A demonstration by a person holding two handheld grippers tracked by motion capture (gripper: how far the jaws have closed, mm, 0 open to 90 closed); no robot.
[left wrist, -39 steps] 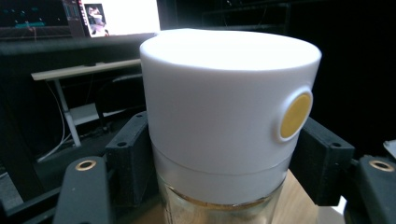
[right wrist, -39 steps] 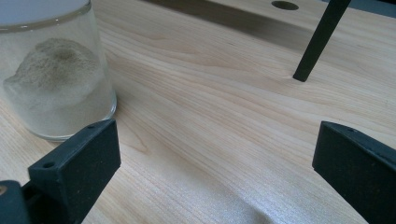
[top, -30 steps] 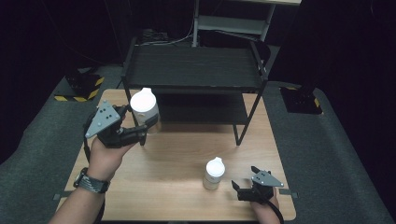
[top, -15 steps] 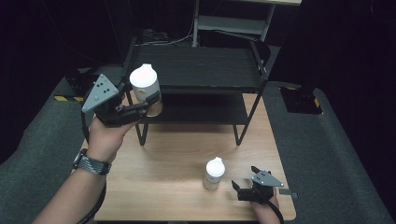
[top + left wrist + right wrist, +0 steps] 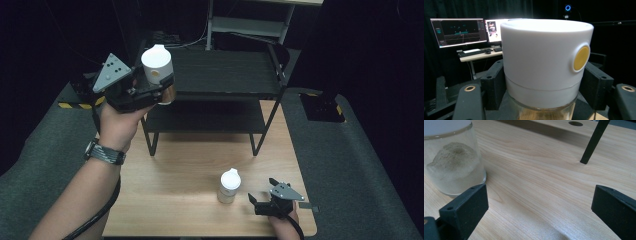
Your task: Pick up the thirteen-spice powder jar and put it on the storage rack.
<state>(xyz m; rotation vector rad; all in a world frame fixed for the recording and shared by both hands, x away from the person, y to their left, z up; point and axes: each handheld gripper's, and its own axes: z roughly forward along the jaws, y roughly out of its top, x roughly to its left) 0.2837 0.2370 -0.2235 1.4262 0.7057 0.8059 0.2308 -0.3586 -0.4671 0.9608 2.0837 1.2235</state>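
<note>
My left gripper (image 5: 159, 86) is shut on a glass jar (image 5: 159, 73) with a tall white lid, held upright in the air at the left end of the black rack's top shelf (image 5: 225, 72). In the left gripper view the jar (image 5: 545, 67) stands between both black jaws and its lid bears a yellow round dot (image 5: 581, 58). A second jar (image 5: 229, 186) with a white lid stands on the wooden table (image 5: 185, 170), part filled with pale powder (image 5: 454, 161). My right gripper (image 5: 260, 204) rests open on the table just right of that jar, nothing between its jaws.
A black two-shelf rack stands across the back half of the table, and one thin leg (image 5: 592, 142) lands ahead of my right gripper. Grey padded mats (image 5: 360, 165) flank the table. Monitors and a desk (image 5: 461, 32) lie far behind.
My left hand has lifted the white-lidded jar from the table's left side up and back to the height of the rack's top shelf. The right gripper and the second jar stay put.
</note>
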